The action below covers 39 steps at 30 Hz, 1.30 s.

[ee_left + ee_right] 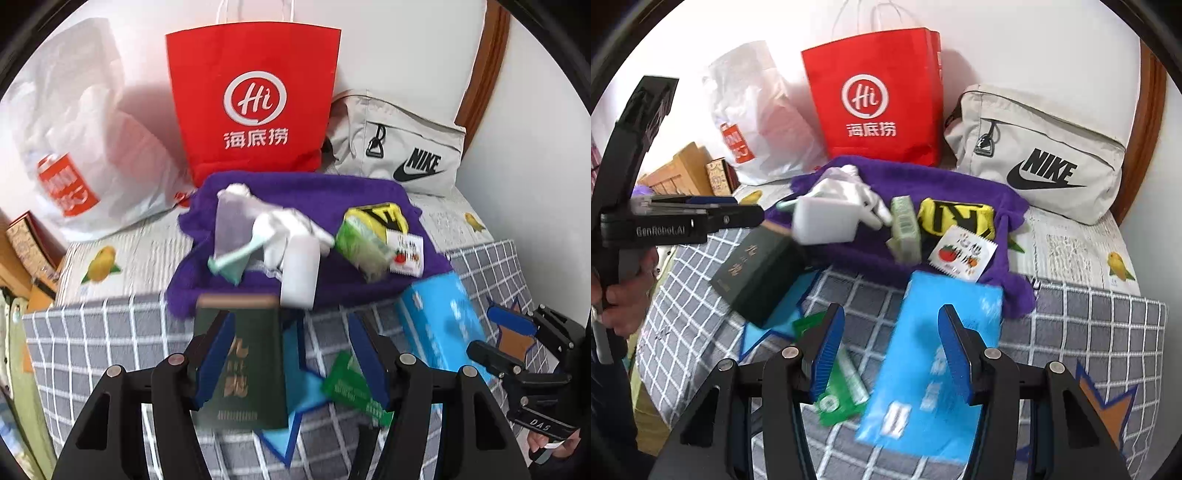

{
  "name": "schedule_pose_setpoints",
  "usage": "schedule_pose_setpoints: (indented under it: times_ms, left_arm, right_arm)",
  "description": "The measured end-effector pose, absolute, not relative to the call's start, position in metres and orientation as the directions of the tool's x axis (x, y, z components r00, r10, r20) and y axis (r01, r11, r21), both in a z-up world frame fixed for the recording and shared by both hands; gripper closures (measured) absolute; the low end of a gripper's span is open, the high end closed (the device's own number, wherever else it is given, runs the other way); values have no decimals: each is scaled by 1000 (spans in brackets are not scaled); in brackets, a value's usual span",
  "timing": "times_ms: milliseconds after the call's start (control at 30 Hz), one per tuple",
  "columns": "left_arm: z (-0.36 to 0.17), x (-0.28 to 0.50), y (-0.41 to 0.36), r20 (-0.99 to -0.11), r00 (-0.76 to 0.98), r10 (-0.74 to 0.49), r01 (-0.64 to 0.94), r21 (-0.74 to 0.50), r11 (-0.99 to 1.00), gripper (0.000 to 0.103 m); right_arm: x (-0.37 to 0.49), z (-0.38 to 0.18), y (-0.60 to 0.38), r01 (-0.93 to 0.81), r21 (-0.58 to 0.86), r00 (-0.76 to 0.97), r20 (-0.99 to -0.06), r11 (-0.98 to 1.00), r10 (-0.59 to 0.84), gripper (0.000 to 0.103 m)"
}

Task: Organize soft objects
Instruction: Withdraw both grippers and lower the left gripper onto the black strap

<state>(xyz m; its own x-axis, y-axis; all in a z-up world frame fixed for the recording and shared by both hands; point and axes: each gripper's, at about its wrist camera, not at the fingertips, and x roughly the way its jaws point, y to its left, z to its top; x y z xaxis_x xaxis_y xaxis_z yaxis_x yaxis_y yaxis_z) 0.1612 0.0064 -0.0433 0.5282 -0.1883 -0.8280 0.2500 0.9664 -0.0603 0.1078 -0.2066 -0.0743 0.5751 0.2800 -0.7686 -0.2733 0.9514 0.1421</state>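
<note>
— What colours am I looking at on the bed?

— I see a grey blanket point(1089, 325) crossed by white grid lines, and past it a pale sheet point(1071, 240) printed with yellow fruit and green leaves. A purple towel point(295, 192) lies across both.

— And the bags at the back?

— A red paper bag point(255, 96) with a white round logo and white characters, a white plastic bag point(85, 140) with an orange panel, and a cream pouch point(1034, 155) with a black logo.

— The small things?

— A dark green box point(247, 369) with gold lettering, a bright blue packet point(934, 354), a green sachet point(842, 391), a white bottle point(299, 273), and a yellow pouch point(956, 218) with black stripes. My hand-held gripper point(890, 354) is black with blue pads.
</note>
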Motion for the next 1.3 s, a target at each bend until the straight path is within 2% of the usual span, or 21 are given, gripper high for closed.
schedule_pose_setpoints:
  times_ms: [233,567,900,1000,1067,1167,1267,1300]
  left_arm:
    - [-59,106,19,-841,500,-208,247,-91,965,41]
    - [-102,44,5,-866,418,-275,332,-136,933,41]
    - [-154,25,-28,-895,361,-260,413,-96,906,41]
    - [-163,25,-34,-897,377,-231,428,-52,902,41]
    - [-164,24,-37,-891,401,-214,438,-18,899,45]
    - [-164,26,-40,-883,425,-198,451,17,892,61]
    - [-162,32,-37,-883,419,-213,449,-2,894,82]
    - [-162,33,-37,-884,414,-219,452,-9,892,83]
  right_arm:
    - [70,-77,-195,-284,146,559,-778,948,287,50]
    - [32,-93,-201,-244,174,538,-794,954,282,50]
    - [9,-111,-219,-196,169,515,-821,966,248,50]
    - [6,-118,-226,-177,167,507,-829,970,235,50]
    - [7,-123,-232,-160,177,501,-833,971,235,50]
    - [8,-129,-236,-145,196,494,-835,970,242,50]
    - [10,-133,-235,-144,211,490,-834,967,255,50]
    - [11,-133,-234,-147,213,489,-833,966,258,50]
